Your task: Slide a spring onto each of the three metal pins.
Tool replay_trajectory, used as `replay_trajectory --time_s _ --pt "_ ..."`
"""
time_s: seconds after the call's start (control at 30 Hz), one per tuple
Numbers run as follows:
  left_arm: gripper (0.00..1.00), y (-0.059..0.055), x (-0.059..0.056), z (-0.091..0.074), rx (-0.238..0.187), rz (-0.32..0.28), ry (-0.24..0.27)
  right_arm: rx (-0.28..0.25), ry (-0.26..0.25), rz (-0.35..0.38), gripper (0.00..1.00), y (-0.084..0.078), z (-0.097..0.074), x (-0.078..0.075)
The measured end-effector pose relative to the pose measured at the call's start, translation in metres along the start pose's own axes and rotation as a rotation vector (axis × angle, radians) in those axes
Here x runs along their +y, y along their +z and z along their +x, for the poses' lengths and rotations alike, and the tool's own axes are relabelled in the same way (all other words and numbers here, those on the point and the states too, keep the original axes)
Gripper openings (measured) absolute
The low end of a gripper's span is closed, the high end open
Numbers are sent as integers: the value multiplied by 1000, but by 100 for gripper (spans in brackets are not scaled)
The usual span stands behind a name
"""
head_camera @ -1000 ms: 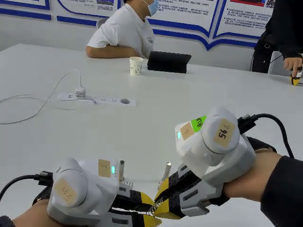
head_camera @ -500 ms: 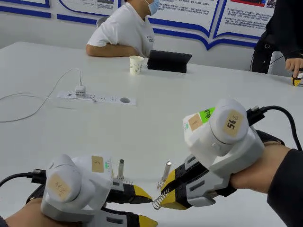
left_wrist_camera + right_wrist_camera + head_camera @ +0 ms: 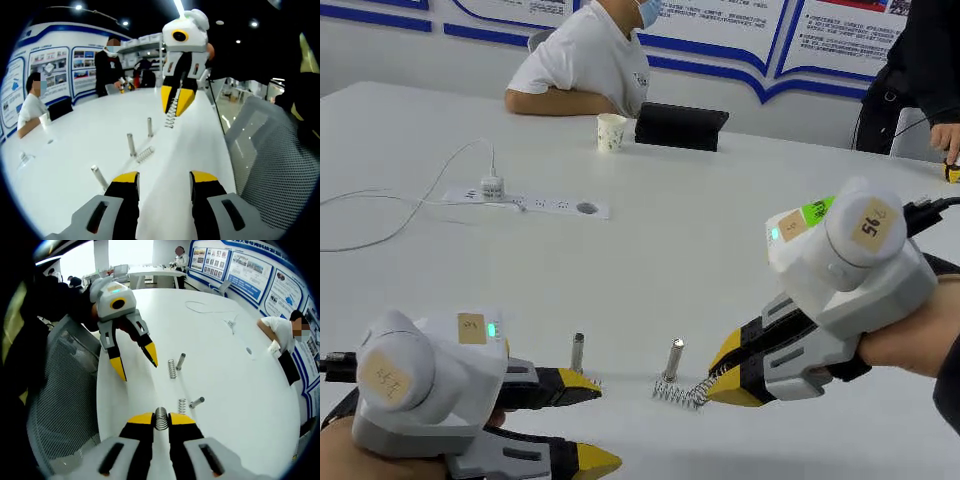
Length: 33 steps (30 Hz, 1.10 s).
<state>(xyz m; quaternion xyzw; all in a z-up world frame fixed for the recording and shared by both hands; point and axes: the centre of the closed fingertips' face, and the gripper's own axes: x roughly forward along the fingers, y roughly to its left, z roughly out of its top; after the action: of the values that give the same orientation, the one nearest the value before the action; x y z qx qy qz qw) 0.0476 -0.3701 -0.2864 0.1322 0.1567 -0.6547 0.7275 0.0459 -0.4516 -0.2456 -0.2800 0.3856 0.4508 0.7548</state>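
- The grippers, tip to tip a second ago, have drawn apart.
- Right gripper point(image 3: 713, 387) is clenched on a spring point(image 3: 680, 392), which lies at 6 o'clock of a metal pin point(image 3: 673, 358).
- Left gripper point(image 3: 603, 425), jaws spread and empty, is at 5 o'clock of a second pin point(image 3: 577, 352).
- A loose spring point(image 3: 172, 368) lies just beside that second pin.

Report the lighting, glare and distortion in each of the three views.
Head view: even, soft light, straight lines, only a faint shadow on the white table under the right gripper. Left gripper view: strong fisheye bend in the table edge; ceiling lamps burn as bright spots. Right gripper view: same bend, bright patch at the top washed out white; the spring between the jaws looks sharp.
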Motion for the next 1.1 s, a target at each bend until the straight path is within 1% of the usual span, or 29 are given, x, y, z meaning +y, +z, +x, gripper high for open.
replay_trajectory --time_s 0.27,0.5,0.6,0.67,0.77,0.83,0.93,1.0,1.03,1.1 --pt "50 -9 15 -14 -6 -46 72 7 -42 43 12 -10 -13 -22" --pt "56 -15 22 -21 -13 -71 114 33 -72 62 12 -18 -23 -39" --pt "58 -19 23 -23 -12 -83 127 57 -89 67 12 -23 -27 -47" --pt "59 -21 23 -24 -12 -89 133 79 -99 71 12 -28 -28 -54" --pt "61 -23 24 -26 -14 -100 144 130 -119 77 12 -39 -30 -64" --pt "61 -24 24 -27 -16 -104 149 144 -124 81 12 -41 -30 -67" --pt "62 -24 25 -28 -18 -111 158 176 -128 101 12 -47 -27 -75" --pt "62 -25 26 -28 -18 -113 160 192 -129 101 12 -50 -25 -78" --pt "62 -25 25 -28 -18 -114 161 212 -131 104 12 -53 -23 -80" --pt "62 -25 25 -28 -17 -115 161 224 -127 105 12 -55 -20 -82"
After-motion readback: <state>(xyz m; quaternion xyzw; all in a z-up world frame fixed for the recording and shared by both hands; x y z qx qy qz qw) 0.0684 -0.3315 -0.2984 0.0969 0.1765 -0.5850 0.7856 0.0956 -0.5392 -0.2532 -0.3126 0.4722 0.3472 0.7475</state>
